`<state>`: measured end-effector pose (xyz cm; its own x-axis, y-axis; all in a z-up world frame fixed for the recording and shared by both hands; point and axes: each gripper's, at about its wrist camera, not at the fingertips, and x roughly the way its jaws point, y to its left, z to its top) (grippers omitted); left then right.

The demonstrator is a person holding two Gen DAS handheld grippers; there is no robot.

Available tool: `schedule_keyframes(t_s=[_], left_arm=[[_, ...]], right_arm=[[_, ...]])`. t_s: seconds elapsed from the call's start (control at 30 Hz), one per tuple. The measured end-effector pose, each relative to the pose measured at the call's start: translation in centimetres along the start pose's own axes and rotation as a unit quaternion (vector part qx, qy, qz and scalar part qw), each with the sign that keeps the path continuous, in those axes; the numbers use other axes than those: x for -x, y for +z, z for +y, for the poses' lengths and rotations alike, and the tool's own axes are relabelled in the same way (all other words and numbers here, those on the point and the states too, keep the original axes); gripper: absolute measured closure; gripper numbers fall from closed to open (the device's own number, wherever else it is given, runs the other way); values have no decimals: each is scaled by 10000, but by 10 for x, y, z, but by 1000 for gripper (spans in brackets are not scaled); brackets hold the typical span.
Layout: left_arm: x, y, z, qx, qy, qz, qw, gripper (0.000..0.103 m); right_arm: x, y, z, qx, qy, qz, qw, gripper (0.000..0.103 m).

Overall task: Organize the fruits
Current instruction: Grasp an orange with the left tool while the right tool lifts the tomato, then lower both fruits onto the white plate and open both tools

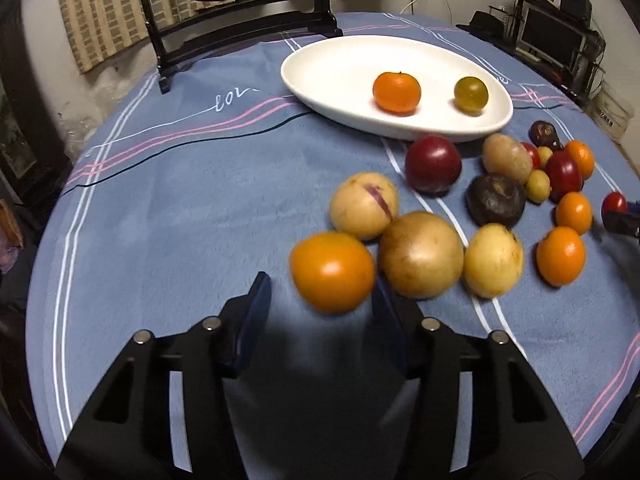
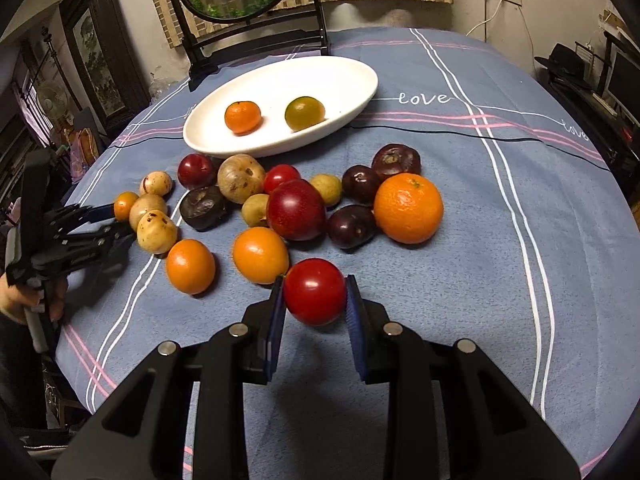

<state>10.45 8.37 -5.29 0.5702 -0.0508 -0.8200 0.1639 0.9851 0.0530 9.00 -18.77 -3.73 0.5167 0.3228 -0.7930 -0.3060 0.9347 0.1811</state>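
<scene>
Now the right gripper (image 2: 315, 294) pinches a red tomato (image 2: 315, 291) near the table's front edge; the left gripper (image 1: 320, 300), half-open, straddles an orange fruit (image 1: 332, 271), grip unclear.

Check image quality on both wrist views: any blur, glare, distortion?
Left wrist view: motion blur on the orange fruit between the left gripper's fingers and on the neighbouring yellow fruits; fisheye curves the tablecloth edge, corners vignetted. Right wrist view: sharp; the red fruit in the right gripper shows small highlights, with a dark shadow beneath.
</scene>
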Motion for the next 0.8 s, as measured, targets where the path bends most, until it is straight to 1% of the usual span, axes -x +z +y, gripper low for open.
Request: schedule_keyframes(t_s=[0.03,0.1,0.23,0.33,0.4,0.5,0.6,0.67,0.73,0.8], left_arm=[[-2,2,2,12,-47,2,10000,50],[-5,7,1,-47,-149,-30,9999,61],[-1,5,-5,-102,6,-107,9999,61],[8,2,-2,53,9,-261,9996,61],[19,0,-3,60,21,-370,9993,61],[38,2,-5,62,-65,-580,9983,61],[56,14,-5,115,-225,-829,9962,61],[65,30,-6,203,-364,-1032,9938,61],[65,45,-7,325,-417,-1084,9927,61],[57,65,-8,433,-367,-1081,9925,61]], right_arm=[[0,0,0,-5,6,5,10000,74],[0,0,1,-28,18,4,10000,74],[0,1,-1,-86,26,-1,10000,74],[2,2,-3,-119,64,-23,9999,74],[4,3,-4,-132,84,-55,9999,74],[10,8,-4,-127,115,-153,9997,74],[19,22,-2,-48,167,-352,9992,74],[25,40,1,17,146,-569,9983,74],[30,60,3,20,125,-823,9965,73],[32,83,8,60,86,-1103,9938,73]])
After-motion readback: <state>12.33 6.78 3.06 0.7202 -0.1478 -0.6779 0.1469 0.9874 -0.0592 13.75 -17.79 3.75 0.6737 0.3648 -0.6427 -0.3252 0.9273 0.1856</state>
